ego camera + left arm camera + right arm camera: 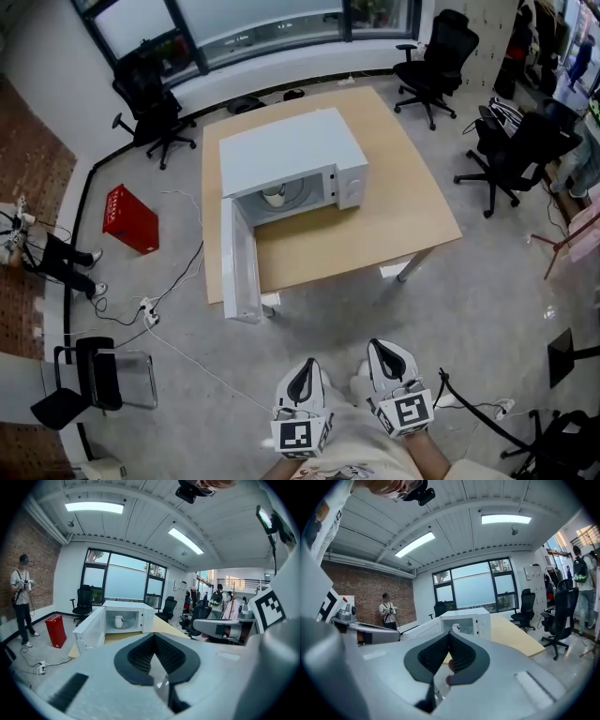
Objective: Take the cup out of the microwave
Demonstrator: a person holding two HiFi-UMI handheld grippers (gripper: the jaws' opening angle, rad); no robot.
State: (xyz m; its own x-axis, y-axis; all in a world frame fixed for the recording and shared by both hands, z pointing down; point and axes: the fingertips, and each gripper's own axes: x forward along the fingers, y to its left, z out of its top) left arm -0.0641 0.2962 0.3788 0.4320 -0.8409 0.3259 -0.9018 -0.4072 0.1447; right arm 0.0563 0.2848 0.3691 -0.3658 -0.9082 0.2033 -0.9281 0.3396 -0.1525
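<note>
The small white cup (pixel 273 196) stands upright, long axis vertical and mouth up, inside the white box-shaped microwave (pixel 291 148) on the pale wooden table (pixel 375 225). The microwave's door (pixel 240 264) is swung wide open. The left gripper (pixel 307 366) and right gripper (pixel 383 347) are well apart from the table, each with its jaws closed together and nothing between them.

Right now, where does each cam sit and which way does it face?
Head view: on the person's head, looking steeply down at the open microwave on the table, cup inside; left gripper and right gripper at the bottom edge.
Left gripper view: on the left gripper, looking along its shut jaws toward the microwave; right gripper at right.
Right gripper view: on the right gripper, over shut jaws, same way; left gripper at left.
Shared: all three show the microwave and cup.
</note>
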